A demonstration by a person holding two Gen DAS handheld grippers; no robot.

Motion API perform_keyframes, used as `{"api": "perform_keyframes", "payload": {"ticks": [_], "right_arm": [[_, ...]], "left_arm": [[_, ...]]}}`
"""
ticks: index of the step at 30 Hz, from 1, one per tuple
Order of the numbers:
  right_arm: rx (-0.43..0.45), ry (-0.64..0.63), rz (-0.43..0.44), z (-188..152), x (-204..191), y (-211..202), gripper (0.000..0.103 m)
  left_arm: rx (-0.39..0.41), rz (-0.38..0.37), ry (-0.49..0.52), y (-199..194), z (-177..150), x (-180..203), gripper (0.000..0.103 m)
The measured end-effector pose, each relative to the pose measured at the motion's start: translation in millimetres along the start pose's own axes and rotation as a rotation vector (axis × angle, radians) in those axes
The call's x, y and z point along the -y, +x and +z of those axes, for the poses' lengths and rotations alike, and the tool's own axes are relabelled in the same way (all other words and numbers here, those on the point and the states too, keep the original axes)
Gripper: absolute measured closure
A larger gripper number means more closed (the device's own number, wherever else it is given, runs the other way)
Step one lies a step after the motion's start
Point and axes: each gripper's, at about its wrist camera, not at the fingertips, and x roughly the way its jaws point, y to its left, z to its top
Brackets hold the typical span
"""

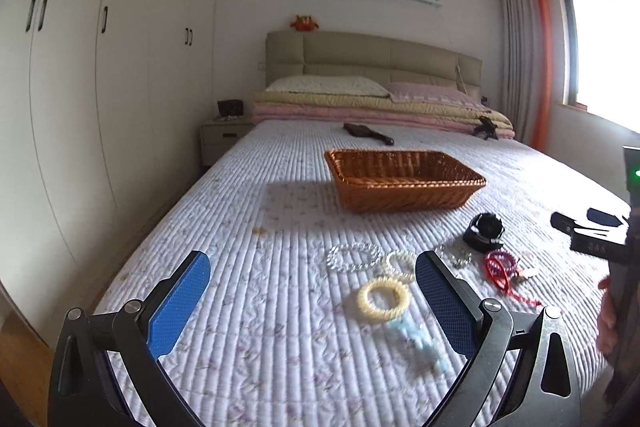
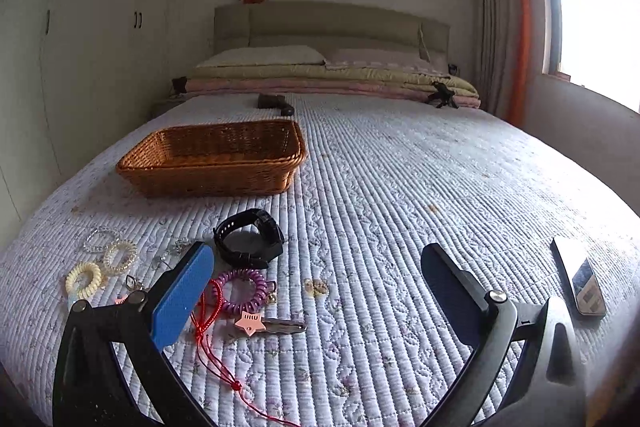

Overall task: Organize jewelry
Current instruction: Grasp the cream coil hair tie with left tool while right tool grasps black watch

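A brown wicker basket (image 1: 404,183) (image 2: 212,159) stands empty on the quilted bed. In front of it lie a black watch (image 1: 485,230) (image 2: 250,239), a clear bead bracelet (image 1: 353,256) (image 2: 98,239), a pearly bracelet (image 1: 400,263) (image 2: 120,257), a cream coil band (image 1: 383,298) (image 2: 84,279), a purple coil band (image 1: 505,261) (image 2: 242,290), a red cord (image 1: 498,273) (image 2: 208,323) and a key with a pink star (image 2: 268,325). My left gripper (image 1: 312,267) is open and empty above the quilt, left of the jewelry. My right gripper (image 2: 316,263) is open and empty, right of the jewelry.
A phone (image 2: 578,277) lies on the bed at the right. A dark object (image 1: 368,133) (image 2: 276,103) and a small black tripod (image 1: 486,127) (image 2: 440,95) lie near the folded blankets (image 1: 380,107). White wardrobes (image 1: 100,67) line the left wall. A window (image 1: 600,55) is at right.
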Motion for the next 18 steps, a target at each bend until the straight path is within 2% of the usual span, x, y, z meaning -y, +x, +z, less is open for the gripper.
{"api": "perform_keyframes", "payload": {"ticks": [1, 4, 6, 7, 8, 9, 11, 15, 16, 18], "right_arm": [[-0.031, -0.014, 0.026, 2.5, -0.7, 6.8, 0.013], [-0.084, -0.048, 0.059, 7.4, -4.0, 21.9, 0.016], [-0.101, -0.069, 0.079, 11.1, -7.1, 28.9, 0.029], [-0.116, -0.071, 0.091, 13.4, -8.6, 33.3, 0.041], [-0.129, -0.068, 0.101, 15.2, -9.4, 37.6, 0.044], [-0.140, -0.058, 0.110, 17.4, -9.4, 42.8, 0.044], [-0.156, -0.059, 0.117, 20.5, -11.0, 53.7, 0.044], [-0.207, -0.083, 0.133, 23.3, -17.9, 78.3, 0.054], [-0.217, -0.081, 0.136, 23.9, -18.7, 83.6, 0.055], [-0.234, -0.072, 0.149, 25.5, -20.0, 94.5, 0.055]], "left_arm": [[-0.017, -0.016, 0.009, 0.0, -0.4, -0.7, 0.001], [-0.094, -0.064, 0.024, 11.2, -1.6, 6.2, 0.004], [-0.144, -0.090, 0.021, 25.0, -2.0, 11.9, 0.010], [-0.184, -0.111, 0.008, 36.5, -1.6, 13.5, 0.015], [-0.210, -0.132, -0.001, 44.5, -2.0, 15.8, 0.022], [-0.240, -0.158, -0.010, 55.1, -1.8, 17.3, 0.025], [-0.307, -0.181, -0.022, 77.3, -2.7, 20.6, 0.043], [-0.416, -0.218, -0.024, 113.3, -8.9, 27.9, 0.059], [-0.435, -0.220, -0.022, 119.2, -10.2, 30.2, 0.066], [-0.470, -0.222, -0.018, 129.4, -12.0, 32.6, 0.069]]}}
